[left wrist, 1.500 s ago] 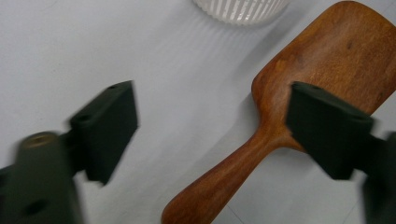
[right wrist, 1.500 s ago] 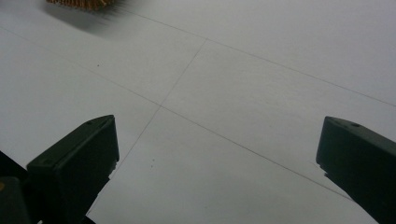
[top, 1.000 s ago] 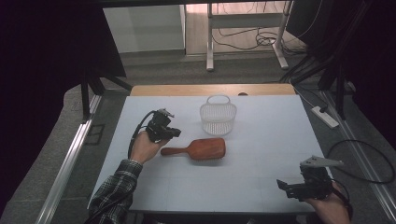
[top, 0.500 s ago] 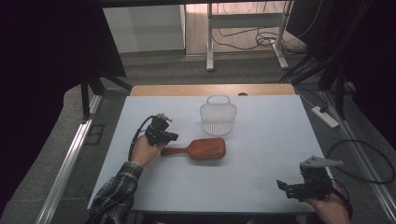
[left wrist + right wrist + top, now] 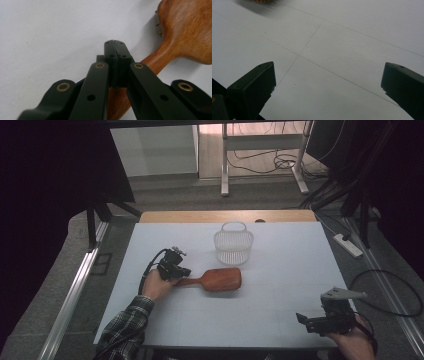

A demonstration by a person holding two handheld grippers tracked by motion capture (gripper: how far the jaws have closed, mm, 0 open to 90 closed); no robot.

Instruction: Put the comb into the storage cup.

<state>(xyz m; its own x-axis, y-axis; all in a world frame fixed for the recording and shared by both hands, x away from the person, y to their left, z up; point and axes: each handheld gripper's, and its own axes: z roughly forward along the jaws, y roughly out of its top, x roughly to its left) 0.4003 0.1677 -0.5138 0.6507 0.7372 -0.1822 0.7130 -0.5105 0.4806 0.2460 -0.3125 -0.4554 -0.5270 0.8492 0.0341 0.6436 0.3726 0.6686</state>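
A brown wooden hairbrush (image 5: 220, 279) lies flat on the white table (image 5: 280, 270), with its handle pointing left. My left gripper (image 5: 181, 270) hangs right over the handle's end. In the left gripper view its jaws (image 5: 115, 45) are pressed together with nothing between them, and the brush handle (image 5: 152, 62) runs underneath and behind them. My right gripper (image 5: 306, 321) rests near the front right edge of the table. Its jaws (image 5: 327, 82) stand wide apart over bare tabletop.
A white mesh basket (image 5: 233, 245) stands upright just behind the brush head. Past the table's far wooden edge (image 5: 225, 216) are a floor, cables and metal frame legs. A power strip (image 5: 347, 245) lies off the table's right side.
My left gripper has come down and slightly nearer, onto the end of the brush handle. The right gripper, brush and basket have not moved.
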